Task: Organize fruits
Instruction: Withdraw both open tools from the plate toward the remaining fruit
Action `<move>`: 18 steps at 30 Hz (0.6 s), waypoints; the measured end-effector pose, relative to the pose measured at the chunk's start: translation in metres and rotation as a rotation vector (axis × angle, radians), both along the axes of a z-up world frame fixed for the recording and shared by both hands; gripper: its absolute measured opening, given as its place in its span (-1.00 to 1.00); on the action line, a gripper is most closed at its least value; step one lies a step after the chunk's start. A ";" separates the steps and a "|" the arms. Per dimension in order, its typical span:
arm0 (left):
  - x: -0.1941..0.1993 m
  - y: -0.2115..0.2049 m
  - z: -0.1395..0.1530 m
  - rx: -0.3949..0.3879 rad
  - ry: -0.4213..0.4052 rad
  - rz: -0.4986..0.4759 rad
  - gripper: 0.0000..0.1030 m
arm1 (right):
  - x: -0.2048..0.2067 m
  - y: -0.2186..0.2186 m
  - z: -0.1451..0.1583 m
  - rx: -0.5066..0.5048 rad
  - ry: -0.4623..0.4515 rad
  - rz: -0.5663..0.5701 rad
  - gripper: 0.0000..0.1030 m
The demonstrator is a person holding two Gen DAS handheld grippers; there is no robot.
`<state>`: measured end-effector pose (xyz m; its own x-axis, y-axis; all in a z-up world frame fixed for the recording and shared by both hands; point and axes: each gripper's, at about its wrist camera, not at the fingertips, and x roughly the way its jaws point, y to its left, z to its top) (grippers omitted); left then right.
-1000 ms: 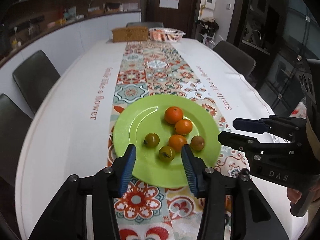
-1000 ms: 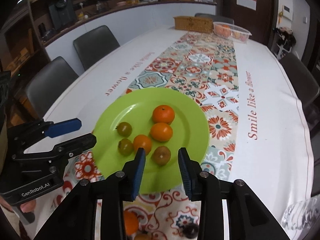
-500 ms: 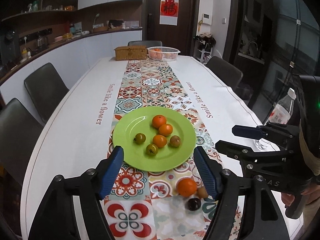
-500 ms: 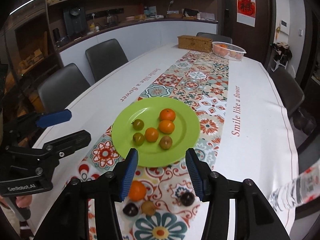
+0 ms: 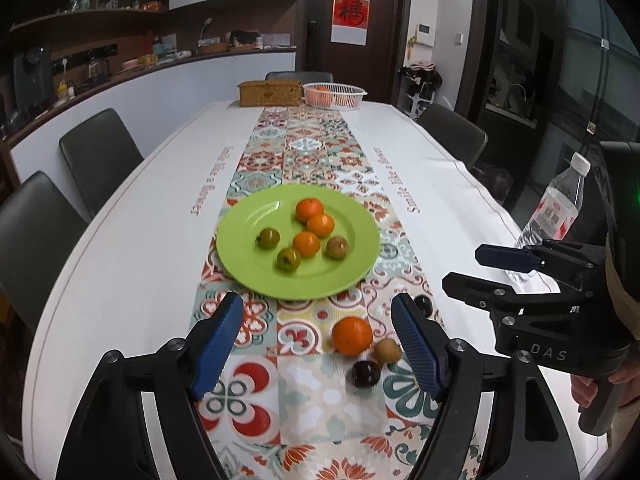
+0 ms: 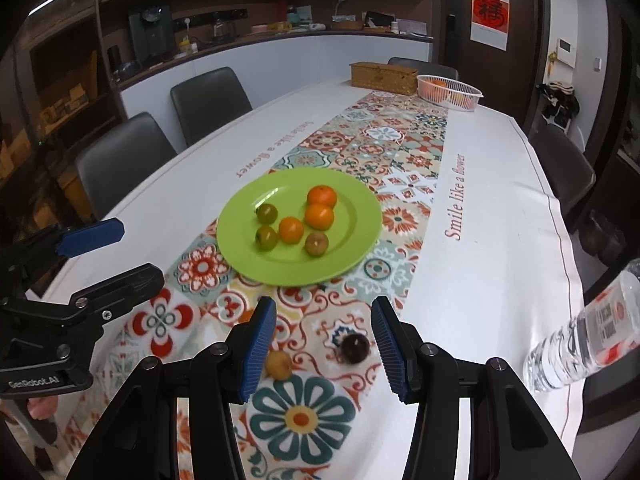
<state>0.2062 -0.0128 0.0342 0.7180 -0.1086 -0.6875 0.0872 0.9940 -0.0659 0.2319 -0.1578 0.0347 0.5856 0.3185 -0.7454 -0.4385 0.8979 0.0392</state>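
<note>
A: Left hand-held gripper (image 5: pixel 318 344): blue pads spread wide, released, gripping nothing, held above the table (image 5: pixel 132 248). Touching anything?

B: Nothing. Right hand-held gripper (image 6: pixel 324 344): likewise spread, released, nothing between the pads.

A: Loose fruit on the patterned runner (image 5: pixel 304 160), nearest first?

B: Left wrist view, count four. One dark plum (image 5: pixel 365 374); one small brown fruit (image 5: pixel 387 351) just beside it; one orange (image 5: pixel 352 336) touching or nearly touching the brown one; one further dark fruit (image 5: pixel 423 303), partly hidden behind the right pad. All lie just short of the plate's near rim.

A: Right wrist view?

B: One dark fruit (image 6: pixel 355 348) between the pads, one brown fruit (image 6: pixel 279 365) at the left pad, a sliver of orange behind that pad.

A: Plate contents?

B: One green plate (image 5: pixel 248 236), on the runner. Six fruits on it: three oranges (image 5: pixel 309 209) in a line, three small greenish-brown fruits (image 5: pixel 267 238) around them.

A: Beyond the plate?

B: One water bottle (image 5: pixel 554 212) at the table's right edge. At the far end, one wicker box (image 5: pixel 270 92) and one white basket (image 5: pixel 334 95) beside it, holding orange fruit; number cannot be told.
</note>
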 end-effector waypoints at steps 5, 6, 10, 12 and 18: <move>-0.006 -0.007 -0.016 0.005 0.034 0.000 0.47 | -0.006 -0.004 -0.013 -0.022 0.016 0.019 -0.02; -0.007 -0.008 -0.020 0.006 0.042 0.000 0.47 | -0.006 -0.005 -0.016 -0.025 0.022 0.022 -0.02; -0.009 -0.012 -0.033 0.005 0.073 0.000 0.47 | -0.008 -0.008 -0.027 -0.037 0.036 0.029 -0.02; -0.009 -0.015 -0.039 0.011 0.086 0.001 0.47 | -0.008 -0.010 -0.032 -0.038 0.045 0.031 -0.02; -0.007 -0.020 -0.058 0.016 0.129 -0.001 0.47 | -0.004 -0.015 -0.050 -0.043 0.078 0.028 -0.02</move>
<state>0.1993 -0.0324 -0.0242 0.6233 -0.0975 -0.7759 0.0804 0.9949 -0.0604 0.2279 -0.1731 -0.0156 0.5167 0.3007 -0.8017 -0.4602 0.8871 0.0361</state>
